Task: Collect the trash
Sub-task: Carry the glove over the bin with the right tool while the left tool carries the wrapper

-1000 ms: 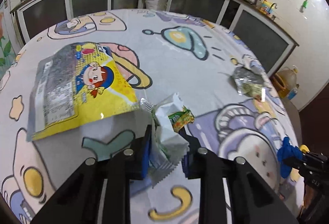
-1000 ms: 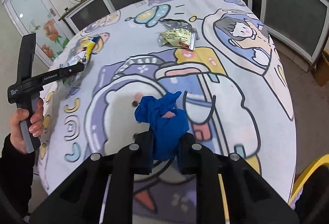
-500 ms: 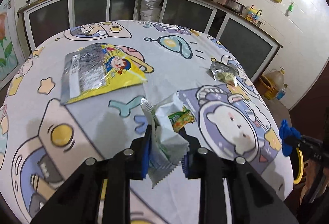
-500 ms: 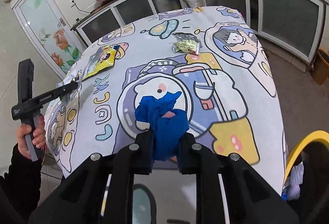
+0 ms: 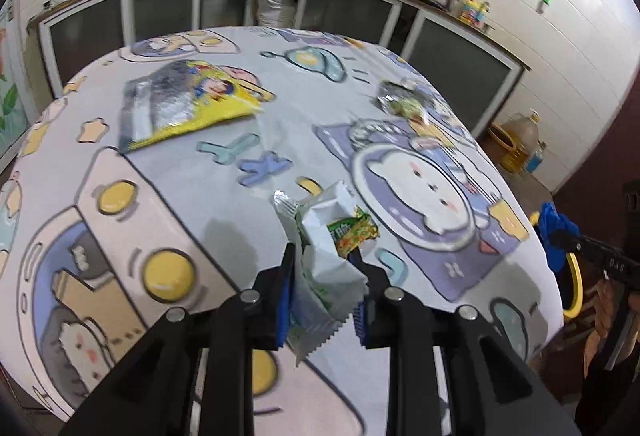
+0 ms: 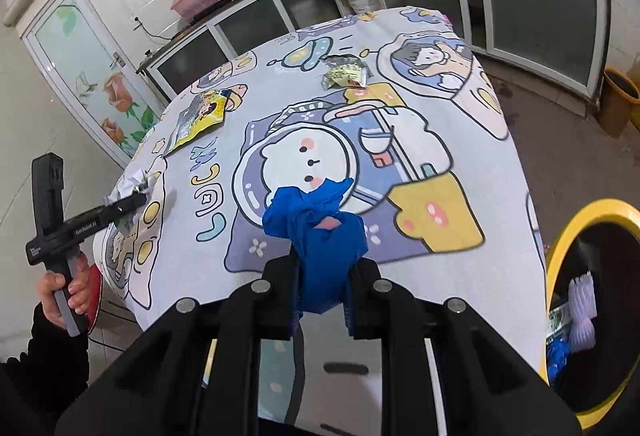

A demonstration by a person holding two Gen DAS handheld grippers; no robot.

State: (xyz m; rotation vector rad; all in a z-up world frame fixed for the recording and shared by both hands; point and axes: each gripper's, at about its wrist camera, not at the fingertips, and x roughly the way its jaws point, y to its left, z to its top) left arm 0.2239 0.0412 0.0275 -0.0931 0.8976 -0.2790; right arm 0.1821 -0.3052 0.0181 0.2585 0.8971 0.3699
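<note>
My left gripper (image 5: 322,256) is shut on a crumpled white and green snack wrapper (image 5: 328,256), held above the near part of the table. My right gripper (image 6: 320,264) is shut on a crumpled blue glove (image 6: 320,232) near the table's near right edge. A yellow-rimmed bin (image 6: 576,220) with trash inside stands low at the right in the right wrist view. On the cartoon tablecloth (image 5: 192,172) lie a yellow and silver snack bag (image 5: 180,104) and a crumpled silver and green wrapper (image 5: 400,100). The right wrist view shows the left gripper (image 6: 132,196) with its wrapper at the left table edge.
Glass-door cabinets (image 5: 168,8) line the far wall, with basins, jars and kettles on the counter. A white sack (image 5: 276,0) leans against them. An oil jug (image 5: 520,140) and a yellow bucket stand on the floor at the right. A flower-painted door (image 6: 92,76) is at the left.
Both grippers have drawn back from the table with their loads and risen a little. The table looks smaller and farther, and the yellow bin has come into the right wrist view.
</note>
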